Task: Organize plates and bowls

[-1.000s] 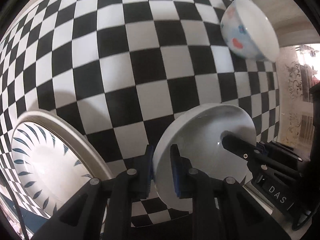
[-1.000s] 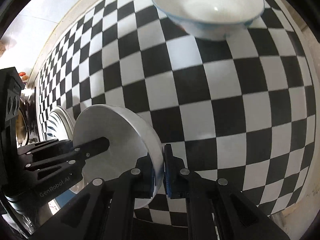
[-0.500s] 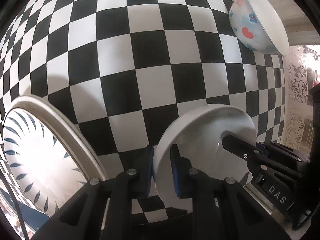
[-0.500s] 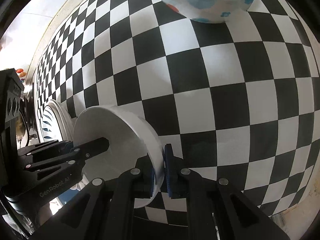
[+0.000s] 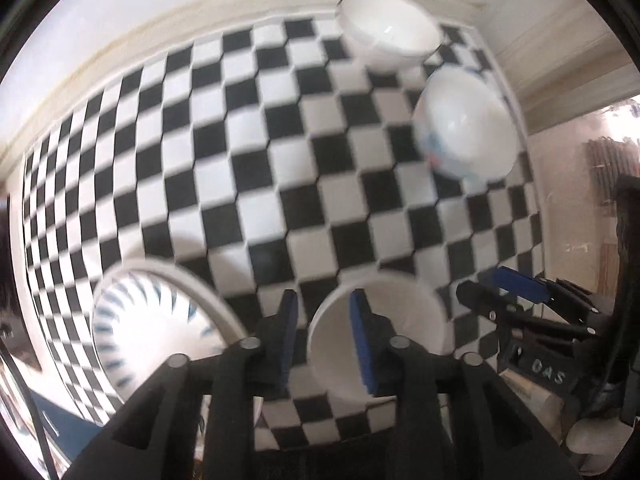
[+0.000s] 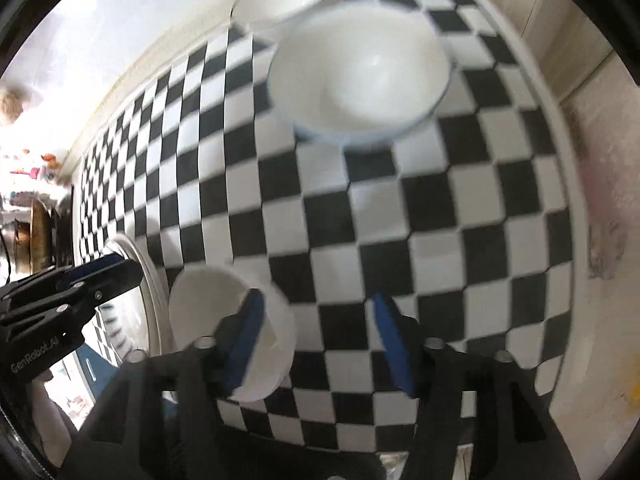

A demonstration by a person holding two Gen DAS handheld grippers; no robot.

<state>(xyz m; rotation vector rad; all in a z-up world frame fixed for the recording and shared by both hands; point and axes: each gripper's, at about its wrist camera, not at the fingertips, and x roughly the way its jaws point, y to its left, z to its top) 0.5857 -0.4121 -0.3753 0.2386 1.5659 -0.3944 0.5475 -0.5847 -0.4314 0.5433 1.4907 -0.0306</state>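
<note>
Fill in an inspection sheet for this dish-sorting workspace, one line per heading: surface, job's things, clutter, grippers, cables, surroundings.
Surface: black-and-white checkered tabletop.
Job's things: small white bowl near the grippers; blue-patterned plate beside it; patterned bowl and plain white bowl at the far side.
Clutter: nothing seen on the checkered area.
Grippers: left gripper open, jaws just been opening, bowl rim between the pads but not pressed; right gripper open wide, jaws just been opening, one pad over the bowl, nothing gripped.
Cables: thin dark cord at the lower left edge.
Surroundings: pale wall; blurred room beyond.
</note>
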